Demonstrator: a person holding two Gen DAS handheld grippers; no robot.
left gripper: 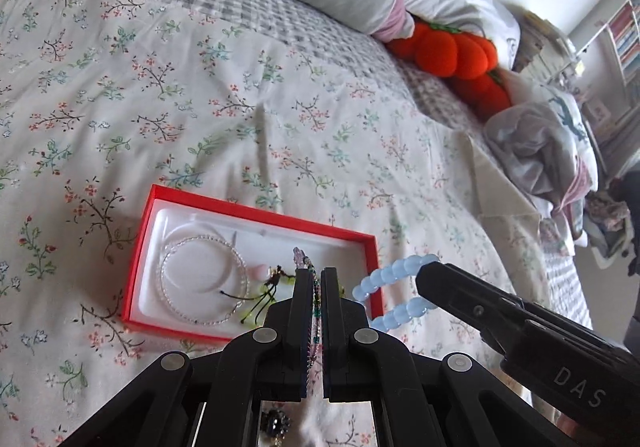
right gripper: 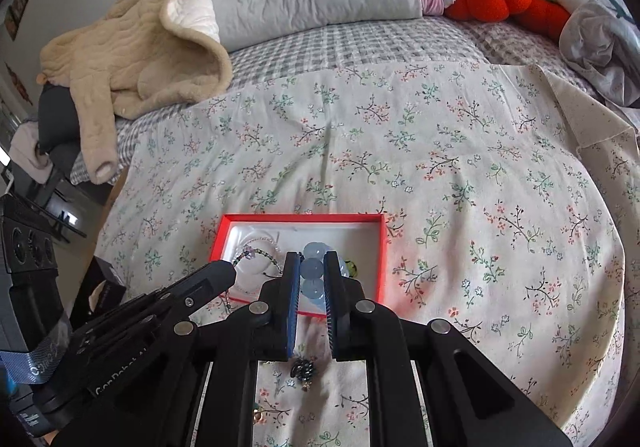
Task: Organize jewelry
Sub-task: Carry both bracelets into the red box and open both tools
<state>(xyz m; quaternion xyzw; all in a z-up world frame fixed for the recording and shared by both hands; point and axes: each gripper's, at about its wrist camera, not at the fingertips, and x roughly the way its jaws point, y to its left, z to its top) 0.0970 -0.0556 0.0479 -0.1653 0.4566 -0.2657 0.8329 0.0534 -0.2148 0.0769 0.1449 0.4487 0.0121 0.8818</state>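
Flowery bed sheet (right gripper: 440,151) lies under a red box (right gripper: 382,247), and above it the left gripper (left gripper: 316,279) pinches a thin, floppy bead string (left gripper: 316,311) while the right gripper (right gripper: 312,267) squeezes a light, slippery blue bead bracelet (right gripper: 312,269), best held gently by the beads.

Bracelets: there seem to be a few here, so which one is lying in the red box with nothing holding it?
The clear beaded bracelet, coiled inside the red box. The blue bead bracelet and the thin multicoloured strand are each pinched in a gripper.
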